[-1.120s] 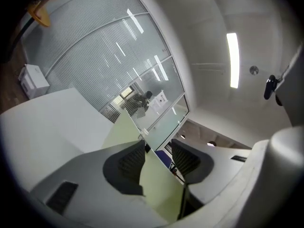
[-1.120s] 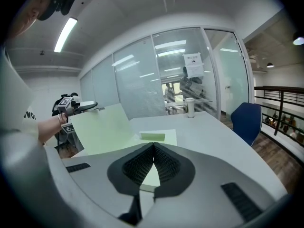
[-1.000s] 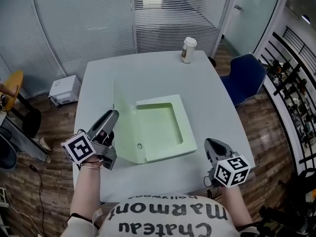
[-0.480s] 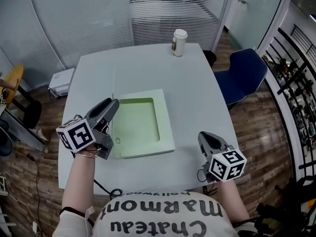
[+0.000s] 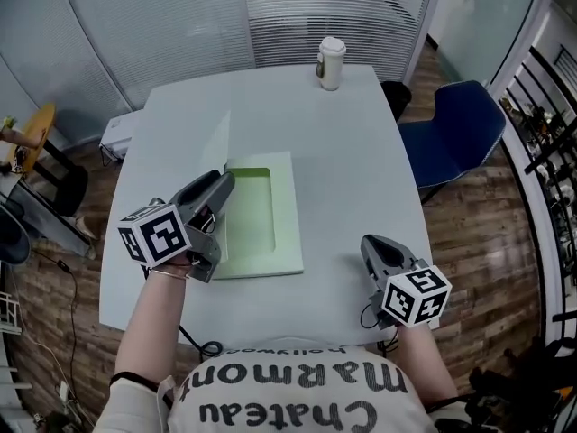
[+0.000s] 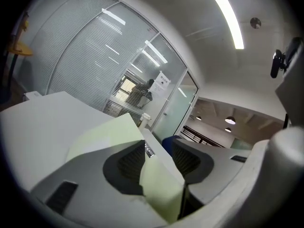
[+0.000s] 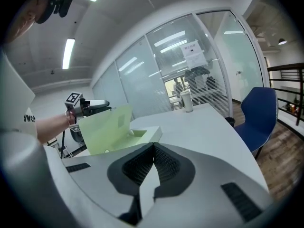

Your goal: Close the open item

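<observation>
A pale green flat box point(image 5: 287, 219) lies on the white table point(image 5: 361, 170) with its shallow tray facing up. Its lid point(image 5: 223, 144) stands raised along the left side, seen almost edge-on in the head view. My left gripper point(image 5: 219, 190) is shut on the lid's free edge. In the left gripper view the green lid point(image 6: 109, 134) sits pinched in my left gripper point(image 6: 159, 158). The right gripper view shows the lid point(image 7: 107, 127) tilted up over the tray point(image 7: 147, 134). My right gripper point(image 5: 374, 246) hovers near the table's front right, shut and empty, pads point(image 7: 166, 163) touching.
A paper coffee cup point(image 5: 330, 61) with a lid stands at the table's far edge. A blue chair point(image 5: 451, 129) sits to the right of the table. Glass walls with blinds run behind. A small white device point(image 5: 115, 133) rests on the wooden floor at left.
My left gripper has moved right with the lid's edge, swinging the lid up over the tray. The right gripper has barely moved.
</observation>
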A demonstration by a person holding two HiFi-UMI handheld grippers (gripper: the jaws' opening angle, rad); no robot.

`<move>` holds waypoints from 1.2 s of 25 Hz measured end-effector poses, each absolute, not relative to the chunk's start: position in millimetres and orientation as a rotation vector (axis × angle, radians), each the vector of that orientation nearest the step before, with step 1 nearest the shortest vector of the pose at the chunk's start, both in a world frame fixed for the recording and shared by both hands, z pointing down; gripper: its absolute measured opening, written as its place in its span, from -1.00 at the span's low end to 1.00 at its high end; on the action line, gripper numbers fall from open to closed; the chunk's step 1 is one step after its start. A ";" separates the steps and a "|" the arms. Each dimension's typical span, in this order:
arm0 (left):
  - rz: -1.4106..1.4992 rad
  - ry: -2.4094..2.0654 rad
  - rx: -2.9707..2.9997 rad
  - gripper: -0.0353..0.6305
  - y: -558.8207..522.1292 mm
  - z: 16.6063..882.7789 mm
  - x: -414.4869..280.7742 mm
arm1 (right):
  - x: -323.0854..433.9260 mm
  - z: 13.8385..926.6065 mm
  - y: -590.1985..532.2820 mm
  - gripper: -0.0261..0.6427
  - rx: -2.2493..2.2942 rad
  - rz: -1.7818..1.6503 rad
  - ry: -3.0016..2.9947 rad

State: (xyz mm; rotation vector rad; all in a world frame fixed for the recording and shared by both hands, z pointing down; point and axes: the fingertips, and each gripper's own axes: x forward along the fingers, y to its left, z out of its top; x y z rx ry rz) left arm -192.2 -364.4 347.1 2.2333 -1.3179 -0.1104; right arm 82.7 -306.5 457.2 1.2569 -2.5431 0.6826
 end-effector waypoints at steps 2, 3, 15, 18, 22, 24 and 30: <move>-0.079 -1.314 2.228 -0.36 -365.0 352.9 -185.9 | 80.5 461.4 -307.9 -0.92 1.244 0.697 -2.551; -0.058 -1.311 2.225 -0.36 -365.4 356.2 -184.5 | 77.4 462.9 -308.4 -0.92 1.237 0.704 -2.554; 0.232 -1.263 2.196 -0.36 -382.4 412.1 -112.3 | 115.5 480.2 -324.6 -0.92 1.186 0.768 -2.564; 0.290 -1.236 2.187 -0.37 -384.8 430.8 -107.2 | 116.6 487.9 -323.6 -0.92 1.184 0.781 -2.563; 0.348 -1.229 2.174 -0.60 -388.7 450.2 -102.0 | 120.1 497.9 -323.5 -0.92 1.184 0.793 -2.555; 0.382 -1.238 2.174 -0.65 -389.9 457.0 -100.3 | 122.0 501.7 -324.0 -0.92 1.183 0.804 -2.551; 0.511 -1.244 2.179 -0.73 -389.6 471.9 -90.0 | 129.2 506.6 -327.2 -0.92 1.176 0.832 -2.545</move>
